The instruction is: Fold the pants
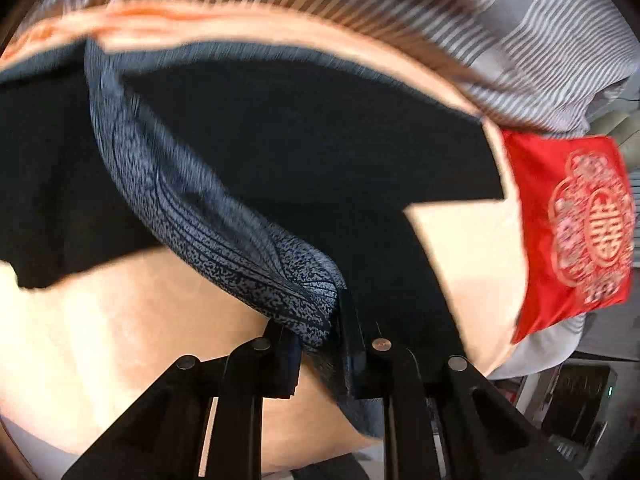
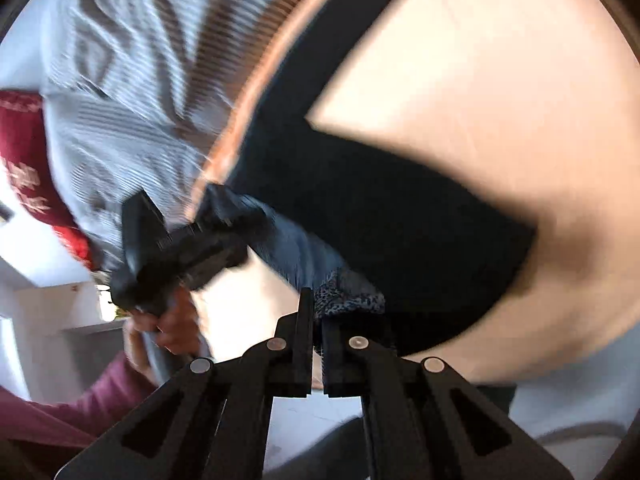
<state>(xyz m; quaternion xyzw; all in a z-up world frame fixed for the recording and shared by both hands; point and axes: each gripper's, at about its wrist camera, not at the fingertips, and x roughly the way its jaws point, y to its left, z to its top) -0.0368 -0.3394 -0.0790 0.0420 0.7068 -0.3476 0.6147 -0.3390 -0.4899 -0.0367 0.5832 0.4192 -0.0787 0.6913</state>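
Dark pants (image 1: 280,140) lie spread on a peach bed sheet (image 1: 100,320), both legs stretching away. Their blue-grey speckled waistband (image 1: 208,216) is lifted off the sheet as a stretched strip. My left gripper (image 1: 316,320) is shut on one end of it. In the right wrist view my right gripper (image 2: 318,312) is shut on the other end of the waistband (image 2: 348,292). The same view shows the left gripper (image 2: 216,216), blurred, gripping the far end, with the pants (image 2: 400,220) hanging behind the strip.
A grey-and-white striped duvet (image 1: 520,40) is bunched along the sheet's far side. A red embroidered pillow (image 1: 580,232) lies at the right. A hand (image 2: 168,328) with a maroon sleeve (image 2: 80,408) carries the left gripper. White furniture (image 2: 48,272) stands beyond the bed.
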